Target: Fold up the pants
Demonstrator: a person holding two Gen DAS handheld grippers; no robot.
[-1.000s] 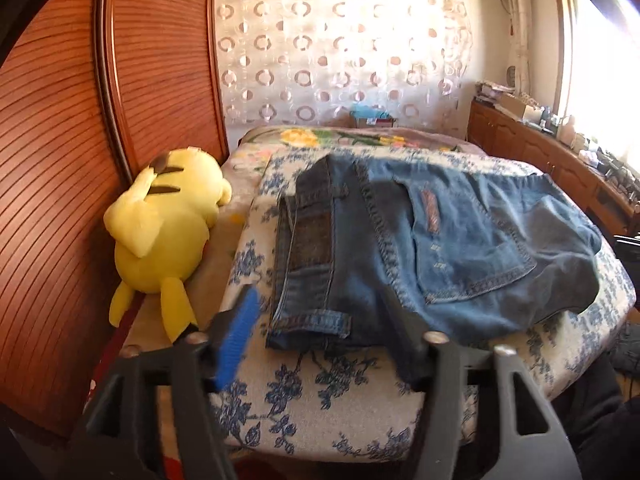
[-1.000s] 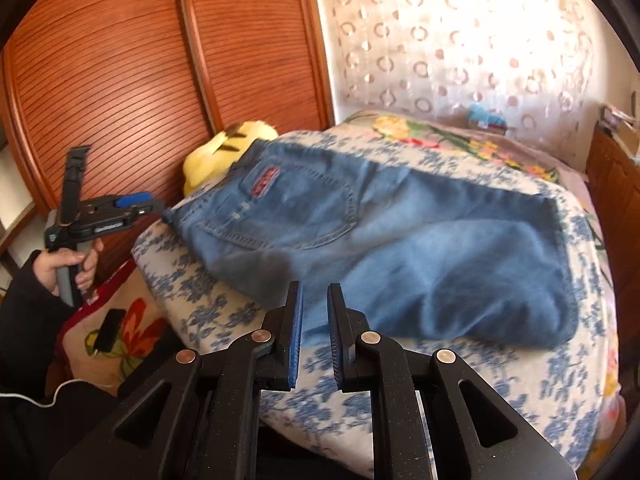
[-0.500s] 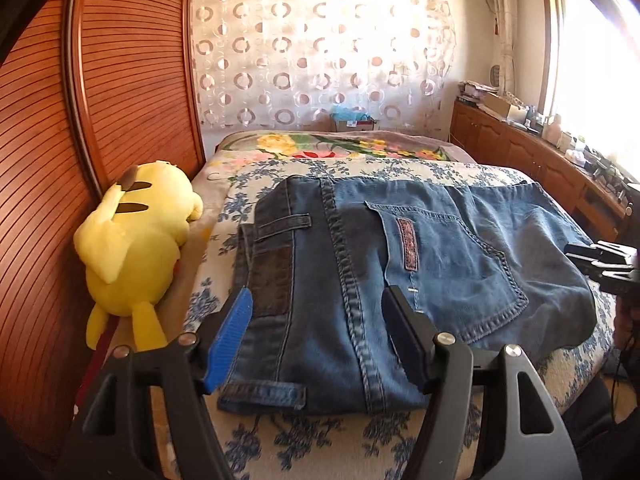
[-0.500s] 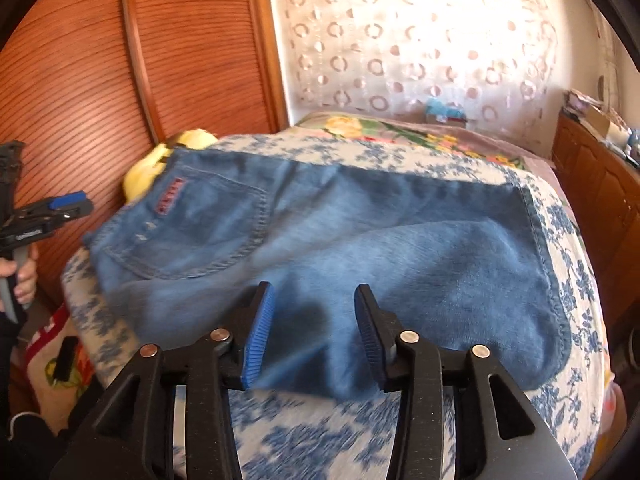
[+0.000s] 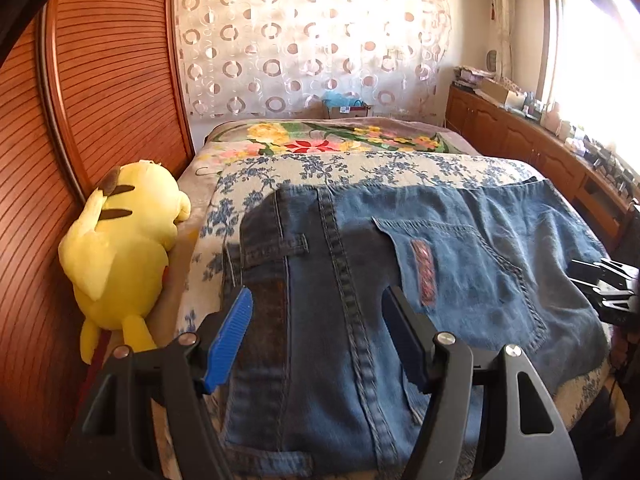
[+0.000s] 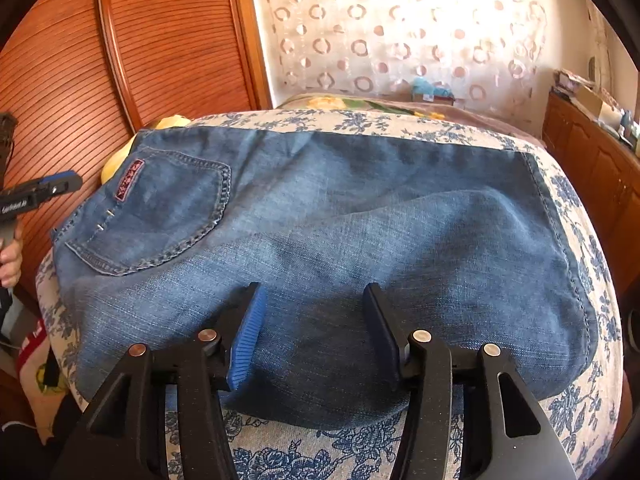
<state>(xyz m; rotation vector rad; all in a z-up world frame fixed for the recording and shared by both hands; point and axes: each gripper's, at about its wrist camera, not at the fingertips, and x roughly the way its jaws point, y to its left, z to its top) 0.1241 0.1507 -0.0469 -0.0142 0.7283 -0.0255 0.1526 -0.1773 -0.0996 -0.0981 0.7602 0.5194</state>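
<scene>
Two tongs we hold apart over the folded blue denim pants [image 6: 320, 220] on the floral-printed bed [image 6: 580, 400]: left gripper [image 5: 316, 304] gaping at the near waistband, right gripper [image 6: 312, 300] opening wider, gripping nothing

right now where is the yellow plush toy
In the left wrist view the yellow plush toy lies at the left edge of the bed, between the wooden slatted door and the waistband end of the jeans.
</scene>
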